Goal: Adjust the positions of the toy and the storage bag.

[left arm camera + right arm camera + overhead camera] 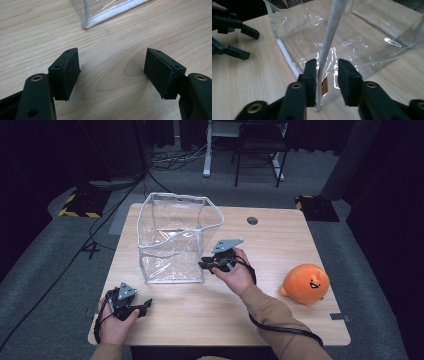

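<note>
On the wooden table (280,240) stands the clear plastic bag (172,240), left of centre. The right gripper (327,72) has its jaws nearly closed around the bag's white-trimmed edge (329,37) — one pad touching, a gap at the other. The left gripper (112,72) — jaws wide, empty — rests near the front-left corner.

Lit tabletop, dark surroundings, plastic glare

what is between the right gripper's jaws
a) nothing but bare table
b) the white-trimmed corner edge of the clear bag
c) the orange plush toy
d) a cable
b: in the right gripper view the white-trimmed corner edge of the clear bag runs up between the right gripper jaws, against the left pad with a gap to the right pad; the orange plush toy sits apart on the table.
</note>
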